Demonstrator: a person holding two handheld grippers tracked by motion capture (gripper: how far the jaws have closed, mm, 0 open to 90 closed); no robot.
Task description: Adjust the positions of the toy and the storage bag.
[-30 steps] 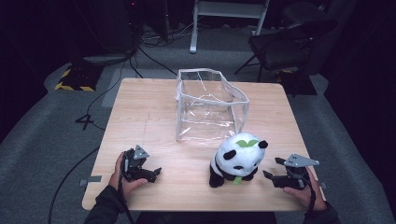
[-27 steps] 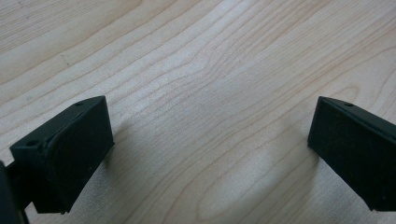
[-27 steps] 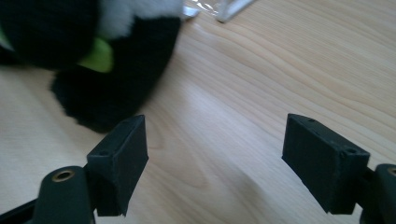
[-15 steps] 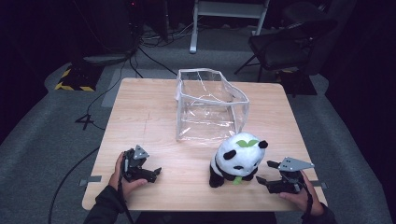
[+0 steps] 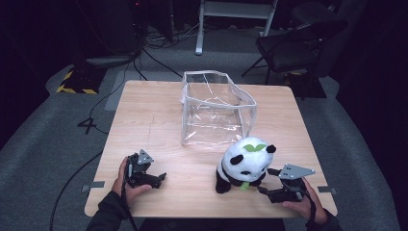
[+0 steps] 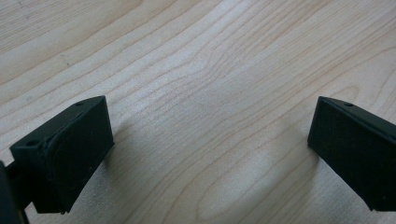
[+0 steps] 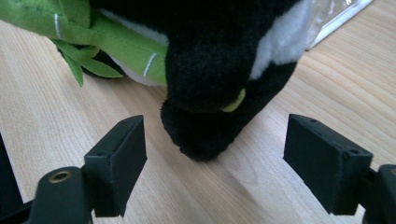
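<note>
A plush panda (image 5: 243, 166) sits upright near the right front of the wooden surface (image 5: 154, 120), a green leaf sewn to the top of its head and a green sprig at its front. Just to its right, the right claw (image 5: 263, 182) lies low over the surface, held in a hand (image 5: 302, 204) at the near right edge, and points left at the toy; its jaws stand wide apart and grip nothing. In the right gripper view one black paw (image 7: 210, 126) of the panda reaches toward the gap between the two pads without touching either. Just beyond the panda, toward the far side, a clear plastic bag (image 5: 216, 108) stands open with its soft walls slightly slumped. Well apart, at the near left of the surface, the left claw (image 5: 161, 177) rests in the other hand (image 5: 126, 185), released as well, its pads spread over bare wood grain. A dark chair (image 5: 298, 43) stands on the grey floor beyond the far right corner.
</note>
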